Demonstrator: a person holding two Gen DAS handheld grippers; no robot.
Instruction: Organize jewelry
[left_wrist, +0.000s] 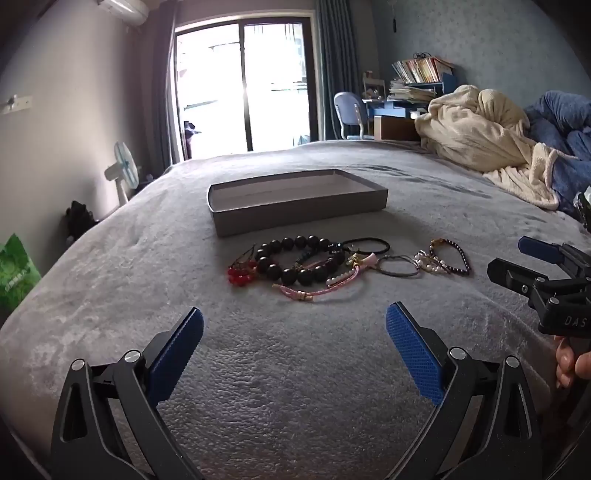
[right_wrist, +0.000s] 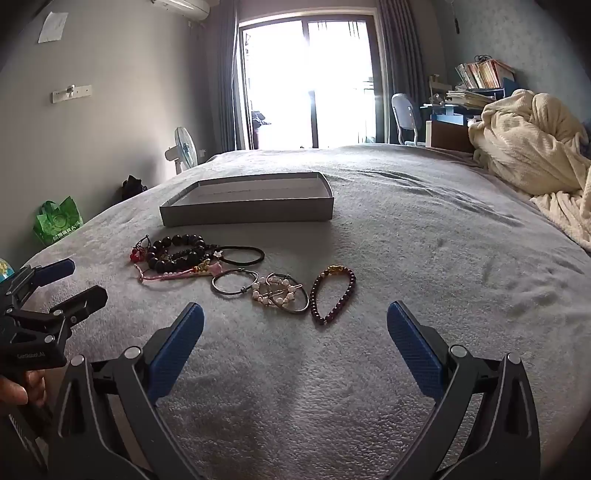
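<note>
A shallow grey box lies empty on the grey bed. In front of it, several pieces of jewelry sit in a row: a big dark bead bracelet, red beads, a pink cord, a black hair tie, a pearl bracelet and a maroon bead bracelet. My left gripper is open, short of the pile. My right gripper is open, just short of the maroon bracelet. Neither holds anything.
A cream blanket and a blue one are heaped at the bed's right side. Each gripper shows in the other's view, held by a hand. A fan and a green bag stand left of the bed.
</note>
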